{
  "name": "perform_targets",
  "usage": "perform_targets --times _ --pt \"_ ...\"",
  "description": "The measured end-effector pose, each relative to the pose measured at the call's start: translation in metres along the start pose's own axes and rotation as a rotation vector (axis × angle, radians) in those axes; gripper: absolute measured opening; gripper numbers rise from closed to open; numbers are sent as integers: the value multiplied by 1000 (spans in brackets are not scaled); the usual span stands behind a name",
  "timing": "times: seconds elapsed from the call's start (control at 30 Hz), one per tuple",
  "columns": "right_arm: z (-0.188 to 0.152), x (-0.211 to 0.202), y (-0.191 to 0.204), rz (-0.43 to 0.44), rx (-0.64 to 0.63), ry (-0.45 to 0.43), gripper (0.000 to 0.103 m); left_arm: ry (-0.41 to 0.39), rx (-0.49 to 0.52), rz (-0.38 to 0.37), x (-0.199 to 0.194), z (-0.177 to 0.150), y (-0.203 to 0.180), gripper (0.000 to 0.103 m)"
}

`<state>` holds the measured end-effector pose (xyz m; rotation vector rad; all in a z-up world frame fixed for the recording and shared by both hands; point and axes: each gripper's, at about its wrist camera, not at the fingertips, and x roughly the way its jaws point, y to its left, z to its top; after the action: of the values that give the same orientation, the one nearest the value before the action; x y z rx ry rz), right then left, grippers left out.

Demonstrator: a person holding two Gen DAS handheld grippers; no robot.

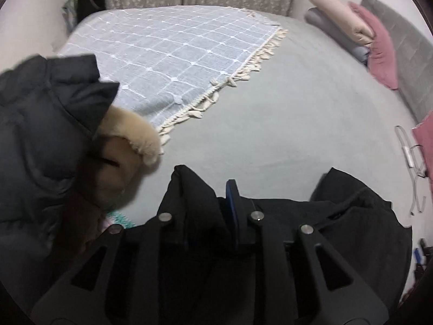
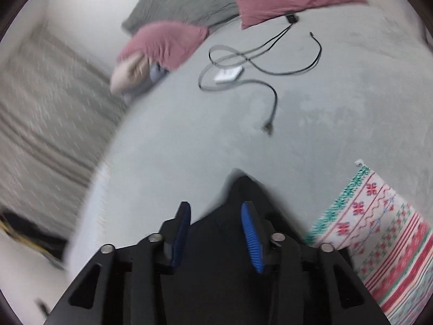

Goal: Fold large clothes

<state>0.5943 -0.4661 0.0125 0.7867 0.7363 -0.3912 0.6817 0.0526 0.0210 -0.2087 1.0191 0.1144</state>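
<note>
While black fabric filled the gap between its blue pads, the right gripper [image 2: 216,233] stood partly open; the pads sat apart w/ a peak of the black garment [image 2: 243,187] rising between them, and no clear pinch showed. That cloth lay on the grey bed cover [image 2: 324,124], near the front edge. Just to its right sat a patterned cloth [image 2: 379,243] in pink, teal and white. Further out lay a tangle of cables [image 2: 259,62] w/ a small white adapter [image 2: 228,74], then pink pillows [image 2: 167,43] and a grey one.

On the left gripper [image 1: 211,216] only one blue pad showed clearly; the other was hidden by bunched black garment [image 1: 351,211] draped over the fingers, so I couldn't tell whether it gripped or hung loose. Left of it lay a dark puffer jacket [image 1: 40,135] w/ tan fur trim [image 1: 135,135], partly over a blue checked throw [image 1: 176,62] w/ a cream fringe. Folded items [image 1: 349,27] were stacked far right.

No legible writing or labels; no containers seen.
</note>
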Motion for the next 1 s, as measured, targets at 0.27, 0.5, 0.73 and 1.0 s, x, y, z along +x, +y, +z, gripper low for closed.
perform_targets --times 0.27,0.5,0.73,1.0 --pt "-22 -12 -21 -83 -194 7 43 -235 2 -36 -74 29 2 70" --pt "-18 1 -22 -96 -302 87 57 -169 109 -1 -54 -13 0 85" --pt "-34 21 -9 -154 -414 61 7 -90 256 225 19 -57 -14 13" --pt "-28 -30 30 -224 -486 -243 4 -217 232 326 22 -56 -15 4"
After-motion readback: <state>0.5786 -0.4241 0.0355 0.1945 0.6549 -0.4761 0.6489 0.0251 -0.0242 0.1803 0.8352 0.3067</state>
